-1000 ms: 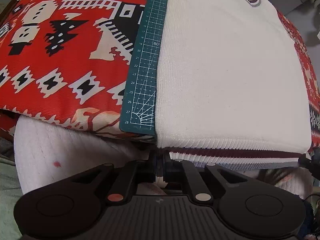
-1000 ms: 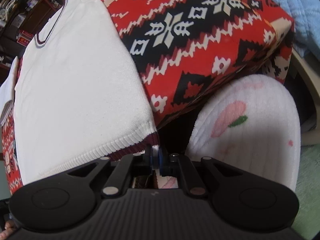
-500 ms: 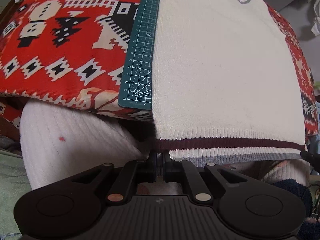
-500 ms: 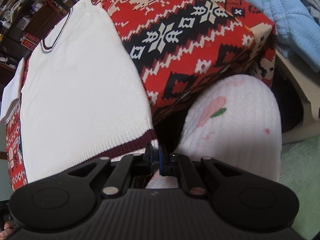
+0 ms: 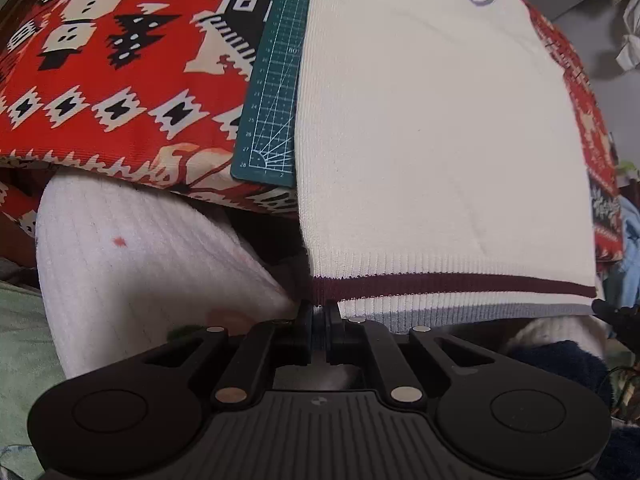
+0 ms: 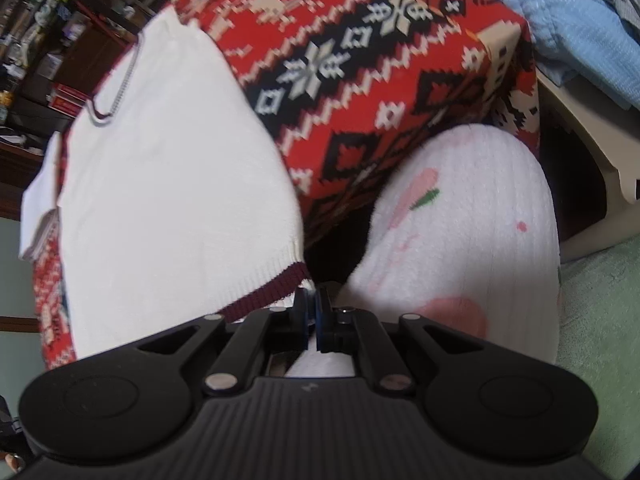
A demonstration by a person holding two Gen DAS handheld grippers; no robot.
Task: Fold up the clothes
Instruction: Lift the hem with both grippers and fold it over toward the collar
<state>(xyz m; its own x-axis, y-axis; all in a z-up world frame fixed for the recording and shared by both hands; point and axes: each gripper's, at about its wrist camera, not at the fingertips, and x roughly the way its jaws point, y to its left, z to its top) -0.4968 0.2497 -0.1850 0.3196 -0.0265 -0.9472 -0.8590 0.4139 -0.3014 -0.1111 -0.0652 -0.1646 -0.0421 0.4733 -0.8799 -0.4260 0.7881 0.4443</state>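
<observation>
Closest in, the left tool (image 5: pixel 319 320) has its jaws pinched together on the near left corner of the white sweater's (image 5: pixel 432 120) ribbed hem, right where the maroon stripe (image 5: pixel 440 283) runs across. Over on the other side, the right tool (image 6: pixel 312 312) is clamped just as tightly on the hem's right corner, the same dark band bunching at its tips. Between and below both tools sit the person's knees in fluffy white trousers (image 6: pixel 472 240), dotted with pink and a small green mark. Just beyond, the hem hangs off the near edge of the bench, which is draped in a red patterned cloth (image 5: pixel 120 80) with black and cream motifs. The sweater's body lies flat on top, stretching away from the tools. Along its left side a green cutting mat (image 5: pixel 272 100) peeks out, partly covered by the knit. Farther back, the V-neck collar (image 6: pixel 116 96) with its dark trim comes into view. Off to the far right lies a heap of light blue fabric (image 6: pixel 580 20); at far left, cluttered shelves, too blurred to read.
</observation>
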